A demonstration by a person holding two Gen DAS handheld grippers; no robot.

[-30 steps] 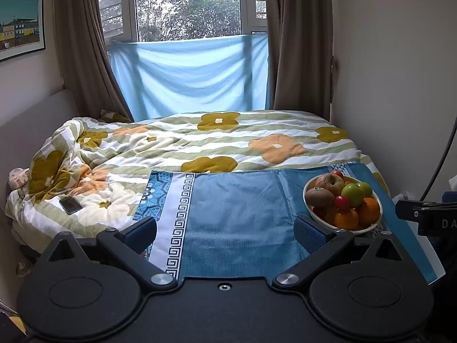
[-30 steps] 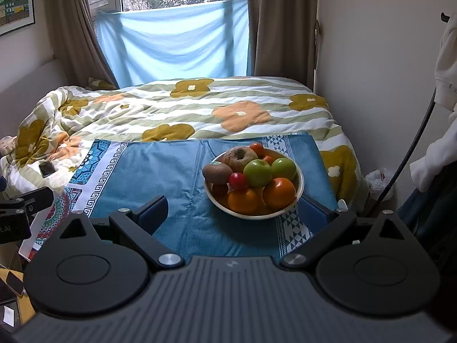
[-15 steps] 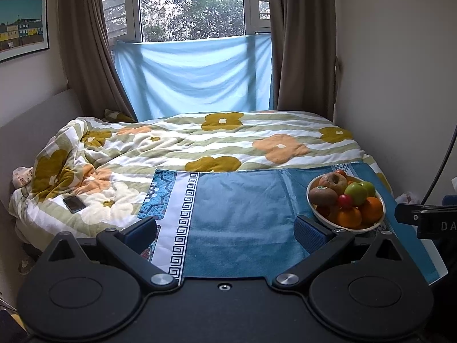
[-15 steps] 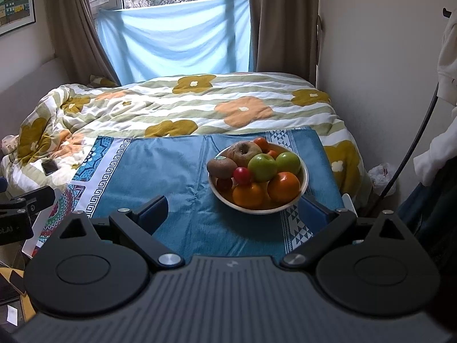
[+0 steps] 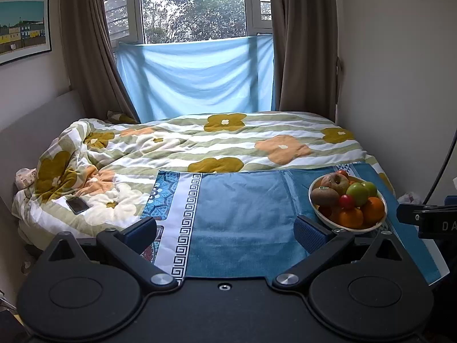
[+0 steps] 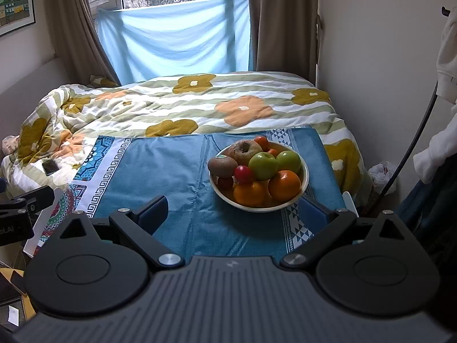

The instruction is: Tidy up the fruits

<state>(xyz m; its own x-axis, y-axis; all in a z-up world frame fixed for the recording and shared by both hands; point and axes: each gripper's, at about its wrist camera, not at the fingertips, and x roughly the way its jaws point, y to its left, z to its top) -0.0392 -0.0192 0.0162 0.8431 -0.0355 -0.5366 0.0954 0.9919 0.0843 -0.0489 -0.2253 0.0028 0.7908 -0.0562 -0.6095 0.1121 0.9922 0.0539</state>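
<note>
Both of our views have drawn back and risen a little since a second ago, so the bowl (image 6: 305,171) of fruits (image 6: 258,168) sits lower and smaller in each — nothing in it has shifted. It rests on the blue cloth (image 6: 171,171) laid over the near end of the bed, heaped full: oranges near, green apples and a kiwi behind them.

From our right gripper (image 6: 232,210) the bowl lies just ahead, slightly right of centre; from our left gripper (image 5: 225,228) it sits off to the right, beyond the right finger. So our right hand is the nearer one (and better lined up). Both grippers are spread wide with nothing between the fingers, held level above the near edge of the cloth — pointing toward the window.

Fruit all in one bowl fits either a sorted finish or a pile awaiting sorting.
</note>
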